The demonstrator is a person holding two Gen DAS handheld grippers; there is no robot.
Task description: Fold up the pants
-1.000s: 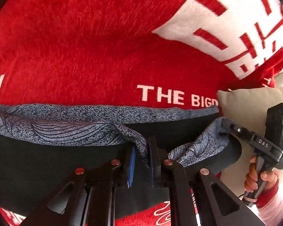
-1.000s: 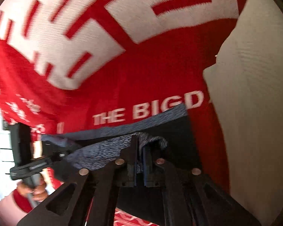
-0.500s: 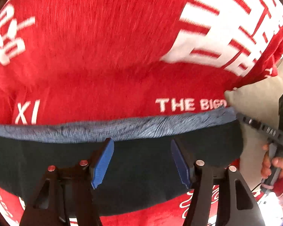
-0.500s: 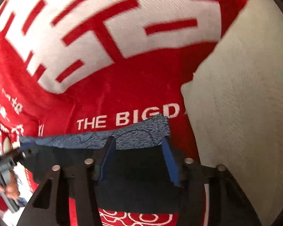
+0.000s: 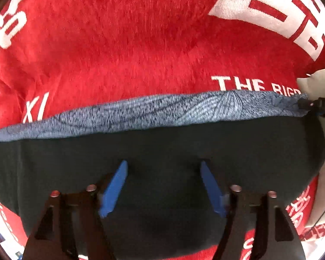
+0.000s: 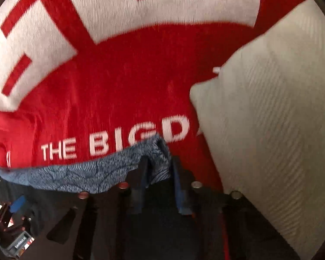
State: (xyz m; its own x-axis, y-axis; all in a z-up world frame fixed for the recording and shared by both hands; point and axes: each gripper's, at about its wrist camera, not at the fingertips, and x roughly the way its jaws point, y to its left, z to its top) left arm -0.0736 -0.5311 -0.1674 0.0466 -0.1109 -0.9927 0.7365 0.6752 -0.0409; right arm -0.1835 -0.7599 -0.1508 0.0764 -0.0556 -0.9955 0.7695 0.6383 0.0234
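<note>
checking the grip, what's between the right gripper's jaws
In the right wrist view, a bunched corner of the blue patterned pants fabric sits between the jaws of the right gripper, which have just been closing.

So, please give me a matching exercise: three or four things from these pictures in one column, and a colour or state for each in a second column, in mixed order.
Things:
1. blanket
2. cushion
3. left gripper
4. right gripper

States:
A. cream, ribbed
B. red, with white letters
C. closing on the pants' patterned blue edge
D. wide open over the dark cloth, nothing between its fingers

Pairs: 1-B, 2-A, 3-D, 4-C
</note>
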